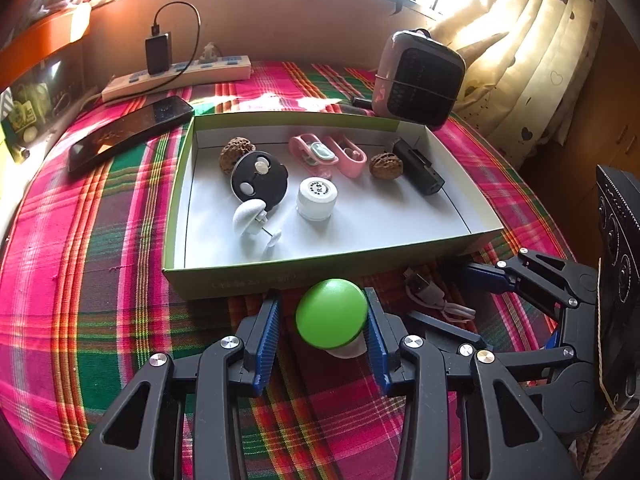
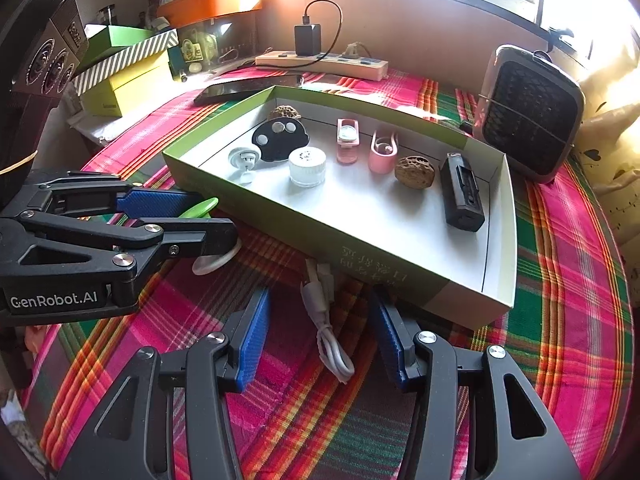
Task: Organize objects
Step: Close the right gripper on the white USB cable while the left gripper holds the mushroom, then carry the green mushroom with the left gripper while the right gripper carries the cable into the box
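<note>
A green-capped mushroom-shaped object (image 1: 332,314) with a white stem lies on the plaid cloth in front of the tray (image 1: 280,276). My left gripper (image 1: 322,294) stands around it. The right pad touches the cap and a strip of cloth shows at the left pad. In the right wrist view the left gripper (image 2: 216,216) comes in from the left, with a green edge (image 2: 200,208) showing between its fingers. A white USB cable (image 2: 328,340) lies between the fingers of my open right gripper (image 2: 318,294), untouched. The tray (image 2: 280,216) holds two walnuts, a black disc, a white jar, pink clips and a black device.
A phone (image 1: 128,132) and a power strip (image 1: 180,76) with a charger lie behind the tray. A small heater (image 1: 420,78) stands at the back right beside a curtain. Stacked green boxes (image 2: 124,64) sit at the far left. The right gripper (image 1: 432,294) is close beside the left one.
</note>
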The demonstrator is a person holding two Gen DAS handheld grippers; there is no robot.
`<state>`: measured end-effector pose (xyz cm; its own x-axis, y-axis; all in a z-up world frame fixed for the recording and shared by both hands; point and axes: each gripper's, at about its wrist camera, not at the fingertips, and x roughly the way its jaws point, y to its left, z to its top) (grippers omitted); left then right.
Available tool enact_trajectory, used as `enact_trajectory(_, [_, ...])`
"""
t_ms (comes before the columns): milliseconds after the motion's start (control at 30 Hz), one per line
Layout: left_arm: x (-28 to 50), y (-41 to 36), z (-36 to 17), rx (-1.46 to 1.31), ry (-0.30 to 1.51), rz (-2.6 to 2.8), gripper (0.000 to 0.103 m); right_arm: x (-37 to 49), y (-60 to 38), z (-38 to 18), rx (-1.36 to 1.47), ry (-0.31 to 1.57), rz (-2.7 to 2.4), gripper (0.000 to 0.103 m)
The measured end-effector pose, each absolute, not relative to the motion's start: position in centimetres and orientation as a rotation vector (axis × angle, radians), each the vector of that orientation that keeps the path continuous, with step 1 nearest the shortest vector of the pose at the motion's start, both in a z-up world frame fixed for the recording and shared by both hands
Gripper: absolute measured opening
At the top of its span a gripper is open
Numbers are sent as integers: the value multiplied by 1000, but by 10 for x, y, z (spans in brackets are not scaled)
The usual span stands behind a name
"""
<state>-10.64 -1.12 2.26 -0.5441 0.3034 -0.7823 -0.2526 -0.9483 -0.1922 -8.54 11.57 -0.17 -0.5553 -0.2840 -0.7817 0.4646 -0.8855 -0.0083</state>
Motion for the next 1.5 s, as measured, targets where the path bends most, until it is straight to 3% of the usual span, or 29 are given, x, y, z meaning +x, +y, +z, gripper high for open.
enact_trajectory(167, [-107, -11, 23, -1283, -82, 2515, 37, -86, 119, -1, 1169, 281, -2452, 36])
enact_trajectory(367, [-106, -8, 24, -1273, -64, 2512, 29, -83, 116, 0, 1159, 295, -2441, 19])
enact_trajectory(1500, [-99, -4, 51, -1207, -9, 2542, 29, -72, 136, 16, 1126, 151, -2436, 12])
